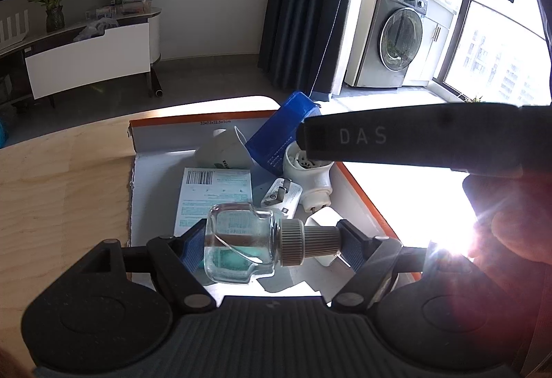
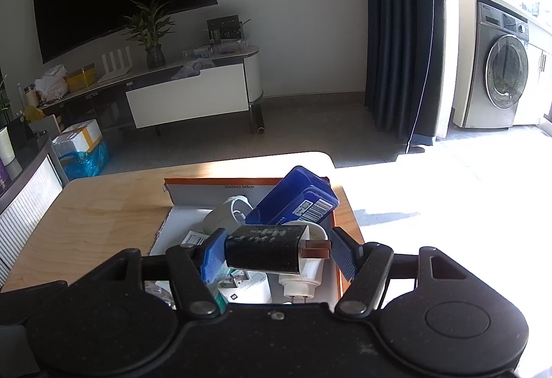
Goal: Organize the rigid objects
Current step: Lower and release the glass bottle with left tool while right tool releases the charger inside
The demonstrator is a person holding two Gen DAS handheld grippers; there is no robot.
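Cardboard tray (image 1: 151,171) with orange edges and a white floor sits on the wooden tabletop (image 1: 58,185), and everything else is placed relative to it. Above its near end the left claw (image 1: 272,240) is clamped on a clear glass bottle (image 1: 241,241) lying sideways, one blue pad against the bottle's base and the other against the tip of its ribbed beige cap (image 1: 307,241); a little liquid shows inside. On the tray floor under the bottle lies a printed paper packet (image 1: 210,195). Beyond the packet sit a white charger (image 1: 281,197) and a white plug-in device (image 1: 310,171). At the tray's far end a blue box (image 1: 279,133) leans tilted, beside a pale folded item (image 1: 220,150) that cannot be identified. A dark bar marked "DAS" (image 1: 414,140) crosses over the tray's right side in the left wrist view.

The right claw (image 2: 272,252), also over the tray's near end, grips a black power adapter (image 2: 264,248) sideways: one pad on its flat back, the other on its metal prongs (image 2: 317,248). Bright sunlight washes out the tabletop to the tray's right.
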